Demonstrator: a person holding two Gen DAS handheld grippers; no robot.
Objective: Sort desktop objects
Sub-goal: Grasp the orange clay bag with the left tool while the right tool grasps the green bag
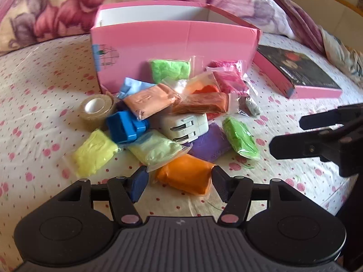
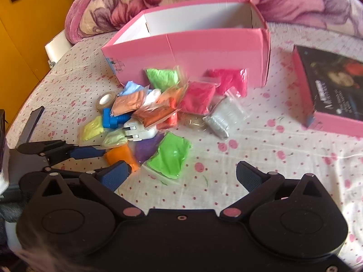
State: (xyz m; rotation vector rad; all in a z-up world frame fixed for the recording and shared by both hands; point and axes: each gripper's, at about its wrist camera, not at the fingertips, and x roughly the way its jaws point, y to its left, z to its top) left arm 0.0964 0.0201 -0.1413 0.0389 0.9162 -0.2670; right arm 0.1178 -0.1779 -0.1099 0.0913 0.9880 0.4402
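A heap of small clay packets in clear plastic bags lies on the cherry-print bedsheet, banked against the near wall of the open pink cardboard box that stands toward the sheet's far edge by the floral pillows. The nearest piece is the orange clay packet in its plastic bag, at the heap's near edge. The left gripper is spread wide and holds nothing, its 2 blue-padded fingers flanking that packet, 1 on each side, apparently not yet touching it. The packet lies straight ahead of the tongs, with its long axis running roughly across the gap between the jaws, tilted a little, so a closing pinch would likely take it by its ends. The right gripper is also released and empty, hovering over bare sheet just short of the bright green clay packet, which sits on the heap's right near side. For the orange packet the left hand is clearly the nearer. Behind it sit a white folding-prong charger, a blue plastic block and a tan tape roll. The pink box lid with dark printed top lies toward the sheet's right edge.
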